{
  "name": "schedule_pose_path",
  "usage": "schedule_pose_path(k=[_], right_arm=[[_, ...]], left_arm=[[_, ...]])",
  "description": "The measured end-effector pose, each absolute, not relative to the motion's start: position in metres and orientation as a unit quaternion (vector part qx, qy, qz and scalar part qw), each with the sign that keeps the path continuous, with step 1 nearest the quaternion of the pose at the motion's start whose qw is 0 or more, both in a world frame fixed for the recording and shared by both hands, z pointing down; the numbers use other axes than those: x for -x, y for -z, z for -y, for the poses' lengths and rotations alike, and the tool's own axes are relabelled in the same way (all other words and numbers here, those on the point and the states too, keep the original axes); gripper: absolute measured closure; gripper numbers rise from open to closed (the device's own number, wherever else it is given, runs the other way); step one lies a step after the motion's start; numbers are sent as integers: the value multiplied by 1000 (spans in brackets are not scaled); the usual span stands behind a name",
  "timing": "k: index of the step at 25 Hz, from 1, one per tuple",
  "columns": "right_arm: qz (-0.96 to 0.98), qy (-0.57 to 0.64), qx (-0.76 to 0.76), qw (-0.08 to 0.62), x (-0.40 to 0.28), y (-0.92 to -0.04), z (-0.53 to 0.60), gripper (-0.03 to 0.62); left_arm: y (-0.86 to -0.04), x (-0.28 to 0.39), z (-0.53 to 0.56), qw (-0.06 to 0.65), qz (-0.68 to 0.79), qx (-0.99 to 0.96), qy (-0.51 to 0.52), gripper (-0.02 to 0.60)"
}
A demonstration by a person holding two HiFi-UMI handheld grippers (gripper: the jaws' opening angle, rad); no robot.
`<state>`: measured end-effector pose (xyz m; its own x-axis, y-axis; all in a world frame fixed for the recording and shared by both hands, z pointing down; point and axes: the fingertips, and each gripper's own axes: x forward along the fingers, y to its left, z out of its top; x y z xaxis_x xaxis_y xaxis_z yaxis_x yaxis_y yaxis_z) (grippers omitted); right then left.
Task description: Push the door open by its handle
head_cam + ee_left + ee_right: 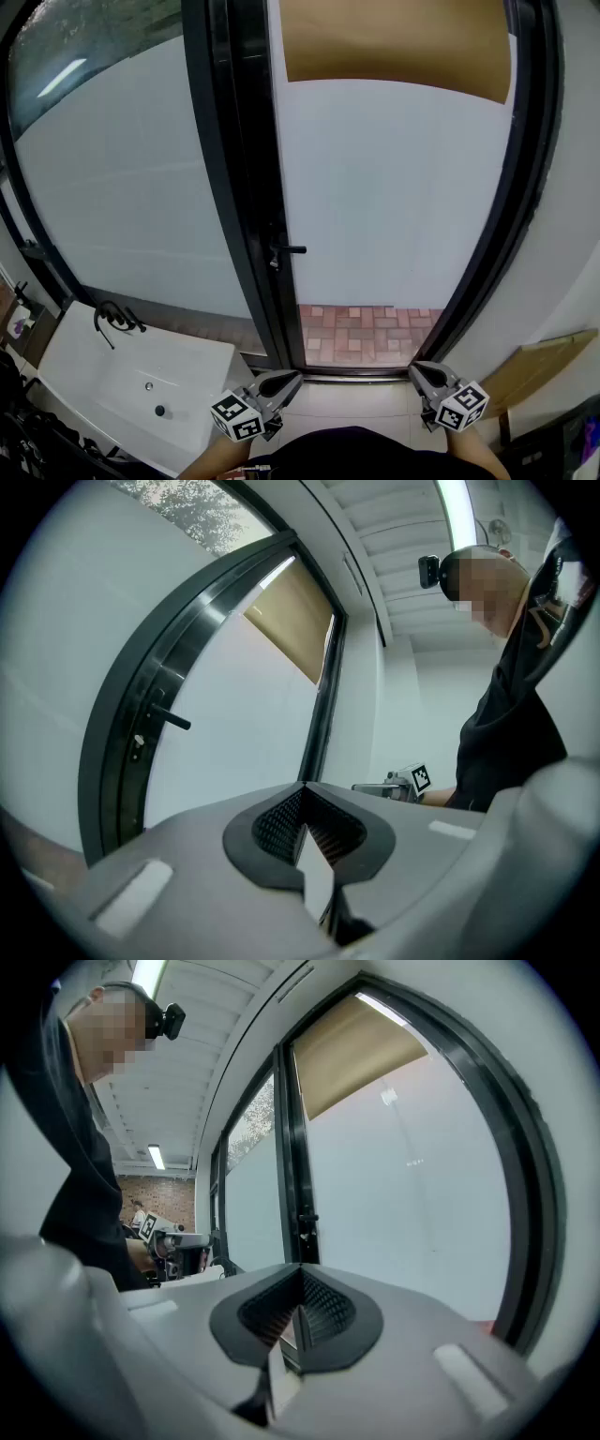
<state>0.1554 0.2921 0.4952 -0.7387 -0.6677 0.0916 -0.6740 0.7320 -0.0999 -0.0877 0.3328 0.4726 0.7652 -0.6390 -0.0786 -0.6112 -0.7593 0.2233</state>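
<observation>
1. Head view: the room is closed off by a frosted glass door (394, 206) in a black metal frame. A brown paper sheet (394, 42) covers the top of its pane, and red brick paving (366, 330) shows through the clear strip at its foot. A white rectangular sink (141, 384) with a black curved tap (114, 319) stands left of the door.
2. Same view: the left gripper (284, 381) and right gripper (419, 371) hang low, close to the person's body, with their tips toward the door. The black lever handle (289, 249) juts from the door's left edge, well ahead of both pairs of jaws and more in line with the left pair. Neither gripper touches it.
3. Left gripper view: the left gripper (302, 789) has its jaws pressed together with nothing between them. The handle (169, 719) lies up and to the left of the tips, well apart. The right gripper (403, 782) shows just right of the tips, farther off.
4. Right gripper view: the right gripper (300, 1269) also has its jaws pressed together and empty. The handle (307, 1218) sits just above the tips, far beyond them. The left gripper (164, 1234) shows to the left, before a distant brick wall (155, 1199).
</observation>
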Motion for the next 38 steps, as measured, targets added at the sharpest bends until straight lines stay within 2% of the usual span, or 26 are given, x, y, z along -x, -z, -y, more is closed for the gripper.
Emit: schedule_pose_path(k=[12,17,22,27,31,35,38], right_arm=[[925,-52,-374,34,-59,-478,-260,592],[915,-60,-397,46,-69,-483,-230,592],[920,-74,-384,39,-101,-502,-168,592],[949,-94,-299,32,-116,-489,-77,592],[976,-82,-199,32,-95,-443,-17,592],[984,-77,-159,27,-74,-442,12,594],[985,-72,-158,22,-58,-450,23,592]], left_arm=[[-480,186,-296,106,314,-939,89,581],[-492,182,-254,108,292,-947,74,581],[-484,148,-181,43,326,-944,20,581],[-432,116,-88,-67,409,-905,-101,508],[-383,120,-20,-169,433,-843,-271,434],[-412,128,19,-226,372,-778,-452,422],[-445,129,35,-236,304,-761,-523,422]])
